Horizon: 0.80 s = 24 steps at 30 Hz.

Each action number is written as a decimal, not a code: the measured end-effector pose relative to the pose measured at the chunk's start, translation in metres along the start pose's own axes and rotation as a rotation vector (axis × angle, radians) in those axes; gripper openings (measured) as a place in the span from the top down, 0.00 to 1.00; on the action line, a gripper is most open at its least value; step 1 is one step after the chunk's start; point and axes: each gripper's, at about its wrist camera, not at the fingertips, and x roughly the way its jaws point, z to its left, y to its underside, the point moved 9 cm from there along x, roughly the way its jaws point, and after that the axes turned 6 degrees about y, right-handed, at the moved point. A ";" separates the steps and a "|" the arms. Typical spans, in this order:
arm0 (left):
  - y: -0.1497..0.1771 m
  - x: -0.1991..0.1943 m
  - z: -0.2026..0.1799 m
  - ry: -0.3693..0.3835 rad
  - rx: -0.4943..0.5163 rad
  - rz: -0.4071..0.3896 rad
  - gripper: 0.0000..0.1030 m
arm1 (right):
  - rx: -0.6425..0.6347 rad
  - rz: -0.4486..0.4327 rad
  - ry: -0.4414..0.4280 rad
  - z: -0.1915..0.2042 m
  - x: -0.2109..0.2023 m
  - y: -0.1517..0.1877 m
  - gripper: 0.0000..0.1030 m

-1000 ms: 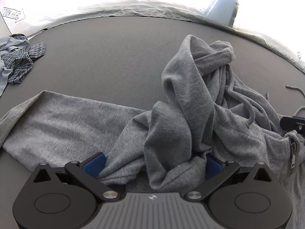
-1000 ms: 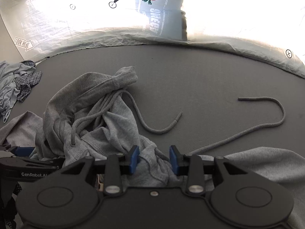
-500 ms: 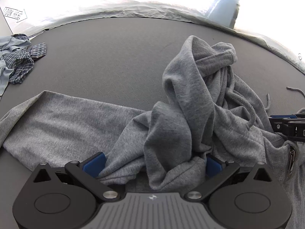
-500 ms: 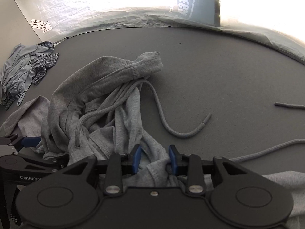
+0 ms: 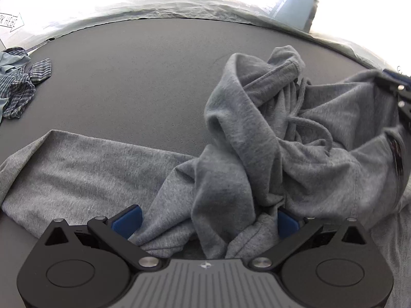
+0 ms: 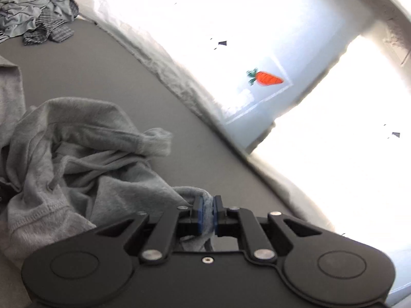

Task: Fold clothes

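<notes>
A crumpled grey cotton hoodie (image 5: pixel 257 138) lies on the dark grey table (image 5: pixel 133 77); the right tool (image 6: pixel 207 209) is clenched on its edge, while the left tool (image 5: pixel 205 220) stands released, fabric bunched between its blue pads.

Crumpled grey hoodie (image 5: pixel 231 154) on the dark grey tabletop (image 5: pixel 128 77), one sleeve flat, drawstring loose.
</notes>
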 end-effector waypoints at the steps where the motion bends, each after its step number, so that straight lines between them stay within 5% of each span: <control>1: -0.006 -0.004 -0.002 0.022 -0.013 -0.025 0.00 | 0.023 -0.047 0.091 -0.021 -0.005 -0.008 0.92; 3: -0.018 -0.013 -0.006 0.050 -0.033 -0.070 0.00 | 0.072 -0.097 0.213 -0.055 -0.014 -0.016 0.92; 7: -0.033 -0.013 -0.015 0.038 -0.007 -0.094 0.00 | 0.120 -0.040 0.355 -0.088 -0.021 0.007 0.91; 10: -0.038 -0.003 -0.020 -0.015 0.054 -0.066 0.00 | 0.044 0.227 0.150 -0.048 0.006 0.071 0.86; 12: -0.045 -0.001 -0.024 -0.028 0.111 -0.067 0.00 | 0.054 0.298 0.062 -0.032 0.007 0.099 0.86; 16: -0.077 -0.003 -0.036 -0.007 0.147 -0.127 0.00 | 0.287 0.309 0.014 -0.052 0.002 0.112 0.56; 19: -0.107 0.014 -0.056 0.026 0.191 -0.124 0.00 | 0.419 0.303 -0.003 -0.068 0.018 0.108 0.53; 24: -0.145 0.067 -0.104 0.033 0.362 -0.080 0.00 | 0.441 0.334 -0.063 -0.071 0.074 0.106 0.53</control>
